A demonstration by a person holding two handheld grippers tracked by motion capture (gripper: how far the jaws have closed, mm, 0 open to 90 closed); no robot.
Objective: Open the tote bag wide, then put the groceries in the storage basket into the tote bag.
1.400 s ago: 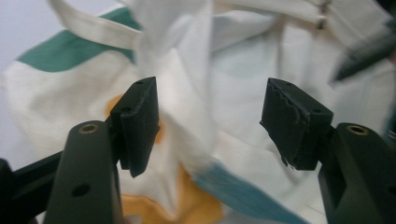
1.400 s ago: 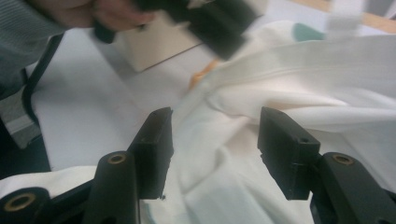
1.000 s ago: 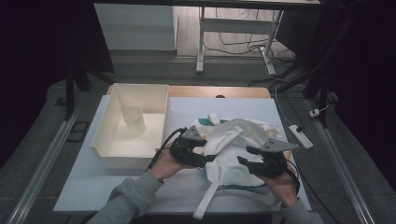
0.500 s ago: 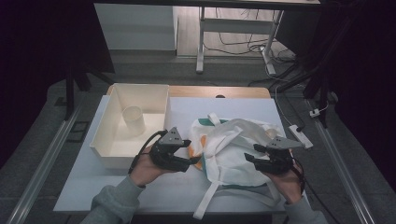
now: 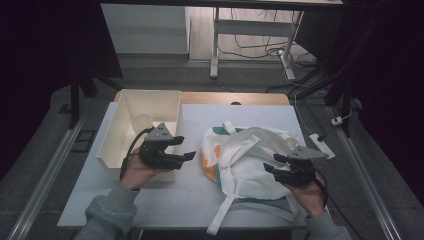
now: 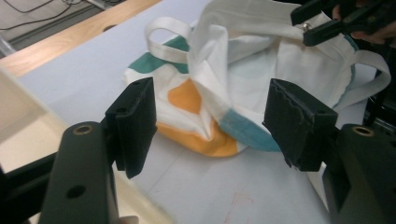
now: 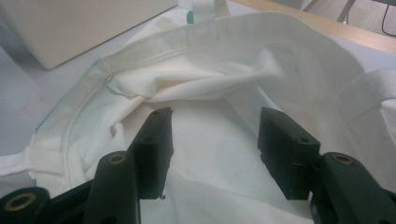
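A white cloth tote bag [image 5: 250, 152] with teal and orange patches lies crumpled on the white table top, its straps trailing toward the front edge. My left gripper [image 5: 186, 148] hovers open and empty to the left of the bag, above the front right corner of the cream bin [image 5: 122, 125]. In the left gripper view the jaws of my left gripper [image 6: 210, 116] frame the bag's orange patch [image 6: 187, 98] from a distance. My right gripper [image 5: 271, 163] hangs open over the bag's right part. In the right gripper view my right gripper [image 7: 212, 140] has its jaws spread above white bag fabric [image 7: 205, 84].
A pale cup [image 5: 141, 122] stands inside the cream bin. The table top [image 5: 200, 200] ends in a wooden strip [image 5: 235, 97] at the back. A white power strip [image 5: 320, 145] lies at the right edge. The other gripper [image 6: 345, 18] shows at the top right of the left gripper view.
My left gripper has drawn back to the left, away from the bag's left edge and over toward the bin, rising a little. The right gripper has barely moved.
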